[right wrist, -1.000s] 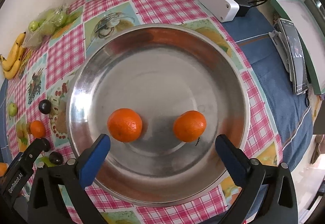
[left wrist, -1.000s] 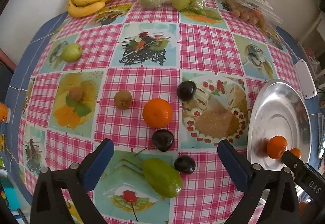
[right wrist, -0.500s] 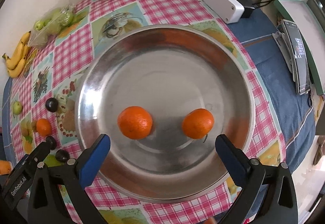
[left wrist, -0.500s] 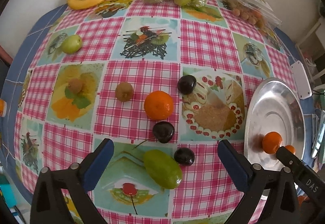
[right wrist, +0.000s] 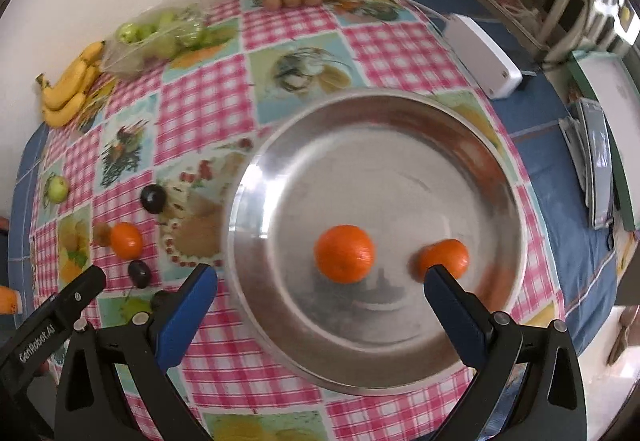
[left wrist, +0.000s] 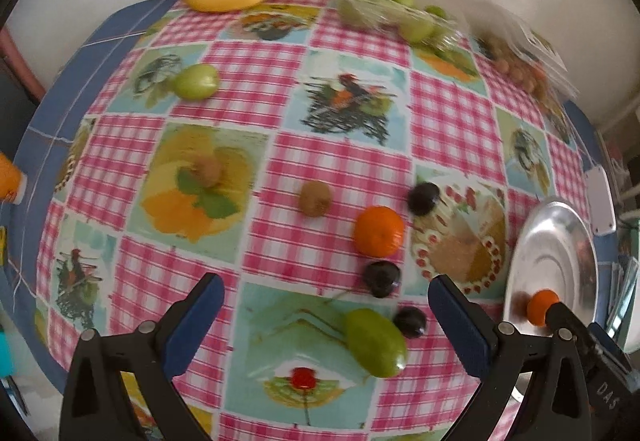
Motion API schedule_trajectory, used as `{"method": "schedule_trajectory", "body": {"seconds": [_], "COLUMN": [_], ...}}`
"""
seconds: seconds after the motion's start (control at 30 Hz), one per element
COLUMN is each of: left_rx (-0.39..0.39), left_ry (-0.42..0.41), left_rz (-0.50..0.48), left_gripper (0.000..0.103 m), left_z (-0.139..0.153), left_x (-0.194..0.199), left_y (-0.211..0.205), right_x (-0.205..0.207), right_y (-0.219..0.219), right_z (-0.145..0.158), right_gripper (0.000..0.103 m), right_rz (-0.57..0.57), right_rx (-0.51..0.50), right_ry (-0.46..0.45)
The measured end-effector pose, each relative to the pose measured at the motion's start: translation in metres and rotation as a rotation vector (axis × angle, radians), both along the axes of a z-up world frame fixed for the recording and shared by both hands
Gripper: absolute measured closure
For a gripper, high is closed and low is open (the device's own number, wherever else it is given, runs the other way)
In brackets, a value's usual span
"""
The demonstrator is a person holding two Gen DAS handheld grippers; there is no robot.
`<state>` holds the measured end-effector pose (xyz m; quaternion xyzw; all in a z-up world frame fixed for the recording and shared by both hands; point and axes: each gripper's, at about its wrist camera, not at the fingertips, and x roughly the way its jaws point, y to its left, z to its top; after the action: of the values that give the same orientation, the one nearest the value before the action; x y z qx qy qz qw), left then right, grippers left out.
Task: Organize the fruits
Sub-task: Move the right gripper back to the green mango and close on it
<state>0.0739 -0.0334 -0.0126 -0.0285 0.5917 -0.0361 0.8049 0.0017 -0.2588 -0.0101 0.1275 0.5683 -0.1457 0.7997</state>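
Two round orange tangerines [right wrist: 344,253] sit inside the round silver metal dish [right wrist: 400,129]; both hand-held grippers, left [left wrist: 326,311] and right [right wrist: 320,295], gape empty above the surface.

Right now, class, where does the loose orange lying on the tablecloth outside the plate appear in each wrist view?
Left wrist: loose orange right of centre, beside a dark plum.
Right wrist: loose orange far left, below that plum.
Shared landmark: metal plate.
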Motion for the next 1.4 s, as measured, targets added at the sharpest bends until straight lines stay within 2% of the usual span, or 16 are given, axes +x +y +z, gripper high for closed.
{"method": "schedule_trajectory", "body": {"seconds": [0.33,0.5,0.7,1.0,1.17,1.3,1.4], "left_rx": [-0.005,0.004,0.004,-0.039,-0.068,-0.037,-0.06], "left_ry": [0.002,-0.006,0.034,0.075,0.073,0.09,0.117], "left_rz": [0.073,0.134,0.158,0.157,0.117,0.073,0.061], "left_gripper": [0.0,0.0,0.0,0.0,0.0,0.0,0.001], "left_z": [0.0,0.001,-0.009,-0.025,-0.026,-0.03,-0.035], "left_x": [-0.001,0.0,0.002,-0.003,-0.006,-0.008,-0.009], "left_y": [0.029,0.05,0.064,0.061,0.05,0.035,0.027], "right_x": [0.016,0.021,0.023,0.014,0.01,0.004,0.0], "right_y": [0.054,0.078,0.094,0.091,0.08,0.066,0.055], "right_z": [-0.002,-0.01,-0.02,-0.033,-0.029,-0.026,-0.021], "right_gripper": [0.0,0.0,0.0,0.0,0.0,0.0,0.0], "right_rz": [0.117,0.174,0.215,0.192,0.174,0.161,0.132], "right_rx": [0.095,0.092,0.118,0.08,0.03,0.005,-0.007], "right_ry": [-0.005,0.023,0.034,0.081,0.089,0.096,0.091]}}
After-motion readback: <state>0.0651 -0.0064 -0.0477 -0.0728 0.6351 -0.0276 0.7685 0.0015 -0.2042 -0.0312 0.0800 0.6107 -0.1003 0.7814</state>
